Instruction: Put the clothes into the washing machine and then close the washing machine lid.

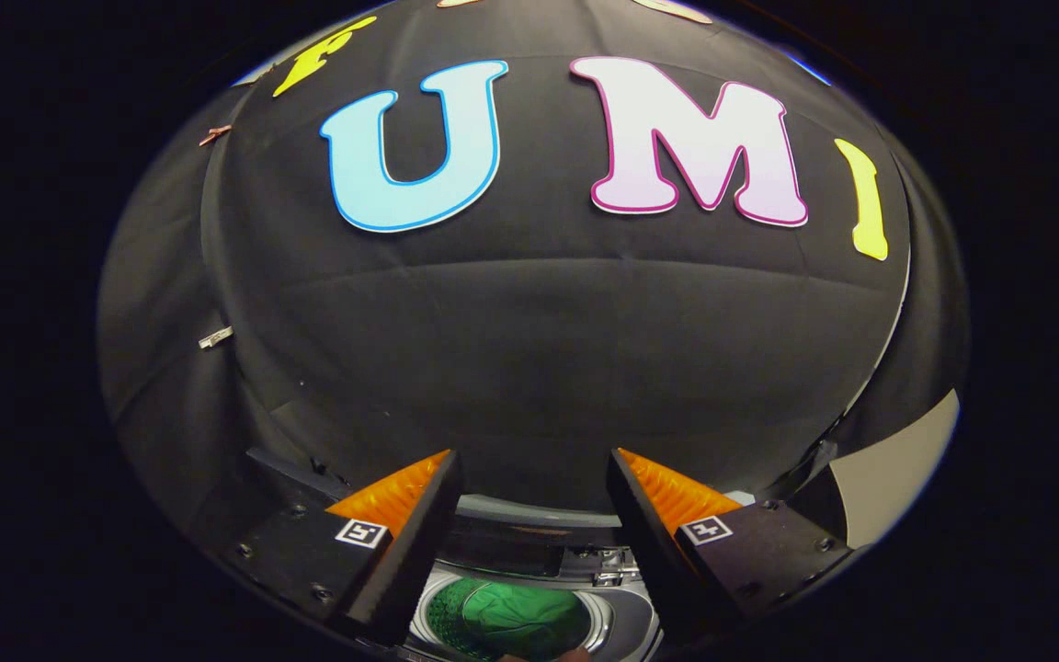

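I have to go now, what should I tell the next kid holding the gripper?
Gripper: open, holding nothing, fingers spread above the washer.
Washer: below and between the fingers, lid up, drum open.
Green cloth: lying in the drum.
Done: that cloth looks to be in.
Left: check for more clothes, which I cannot see from here, then close the lid.

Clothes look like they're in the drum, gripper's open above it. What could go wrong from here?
1. The gripper is open and holds nothing, and the lid stands behind the drum: a loose grab may slip.
2. The green garment sits high in the washing machine; it could catch under the closing lid.
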Motion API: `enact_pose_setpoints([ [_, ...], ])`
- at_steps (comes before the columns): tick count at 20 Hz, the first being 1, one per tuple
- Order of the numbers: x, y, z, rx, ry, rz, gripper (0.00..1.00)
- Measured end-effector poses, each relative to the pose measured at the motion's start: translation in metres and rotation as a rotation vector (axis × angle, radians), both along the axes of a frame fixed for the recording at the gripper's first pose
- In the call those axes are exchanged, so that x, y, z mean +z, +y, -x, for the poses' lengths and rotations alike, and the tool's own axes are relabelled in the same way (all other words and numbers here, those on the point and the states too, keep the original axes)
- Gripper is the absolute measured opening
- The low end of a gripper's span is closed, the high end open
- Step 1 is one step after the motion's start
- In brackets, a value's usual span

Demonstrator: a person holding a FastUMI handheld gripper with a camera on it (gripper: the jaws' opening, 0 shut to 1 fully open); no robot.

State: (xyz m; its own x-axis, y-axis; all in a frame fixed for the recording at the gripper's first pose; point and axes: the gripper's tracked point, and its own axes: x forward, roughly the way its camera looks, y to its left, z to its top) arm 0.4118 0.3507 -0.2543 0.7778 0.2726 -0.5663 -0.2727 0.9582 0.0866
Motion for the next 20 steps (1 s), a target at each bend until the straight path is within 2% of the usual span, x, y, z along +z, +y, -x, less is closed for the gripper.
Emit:
enact_pose_setpoints([
  [14,0.007,-0.01,0.06,0.015,-0.113,-0.019,0.99],
  [20,0.003,-0.013,0.081,0.03,-0.1,-0.025,0.99],
])
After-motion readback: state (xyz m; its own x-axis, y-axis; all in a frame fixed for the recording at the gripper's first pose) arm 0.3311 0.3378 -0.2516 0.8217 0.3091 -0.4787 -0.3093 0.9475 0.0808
